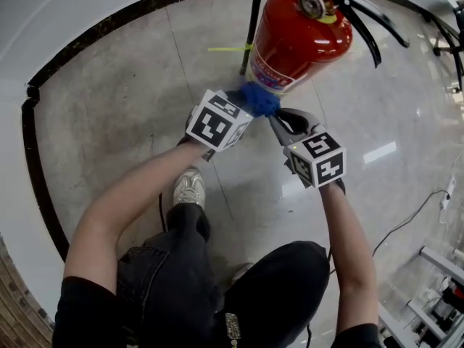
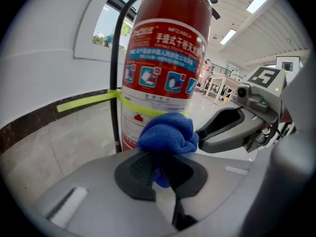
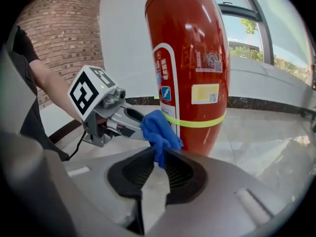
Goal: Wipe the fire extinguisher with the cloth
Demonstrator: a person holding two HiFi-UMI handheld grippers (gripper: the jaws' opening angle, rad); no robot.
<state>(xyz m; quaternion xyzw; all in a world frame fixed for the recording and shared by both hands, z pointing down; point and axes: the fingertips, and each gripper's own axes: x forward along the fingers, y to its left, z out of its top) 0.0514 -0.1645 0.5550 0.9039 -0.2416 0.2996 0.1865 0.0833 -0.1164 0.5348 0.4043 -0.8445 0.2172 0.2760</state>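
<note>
Fire extinguisher (image 1: pixel 297 38) and cloth (image 1: pixel 259 98) both lie beyond the person's forearms. Nearest the head camera are dark trousers (image 1: pixel 275 288) and a pale shoe (image 1: pixel 189 187), planted on the polished stone floor (image 1: pixel 109 100). A thin black cable (image 1: pixel 406 220) runs across the floor to the person's right.

Both bare forearms reach forward, each hand carrying a gripper with a marker cube. The left gripper (image 1: pixel 243 101) has its jaws clamped on the blue cloth. The bulk of the fabric is bunched up just past the jaw tips. The right gripper (image 1: pixel 281 116) sits just beside it, angled inward toward the same bundle. Its jaws stand slightly apart, and a thin tail of the cloth hangs in the gap between them. No firm pinch is evident on that side.

The cloth sits between the two grippers at the lower part of the extinguisher, level with a yellow-green band (image 3: pixel 197 122) around the cylinder. It is against the red body or just short of it; contact cannot be confirmed.

The extinguisher stands upright on the floor, red, with a printed label on its side, a gauge and black handle at the top, and a black hose (image 1: pixel 254 20) down its far side.

Behind it, a dark border strip (image 1: pixel 43 71) curves along the floor edge below a white wall (image 1: pixel 43 13). A brick wall (image 3: pixel 59 33) and a window (image 3: pixel 247 33) show further off in the right gripper view.
</note>
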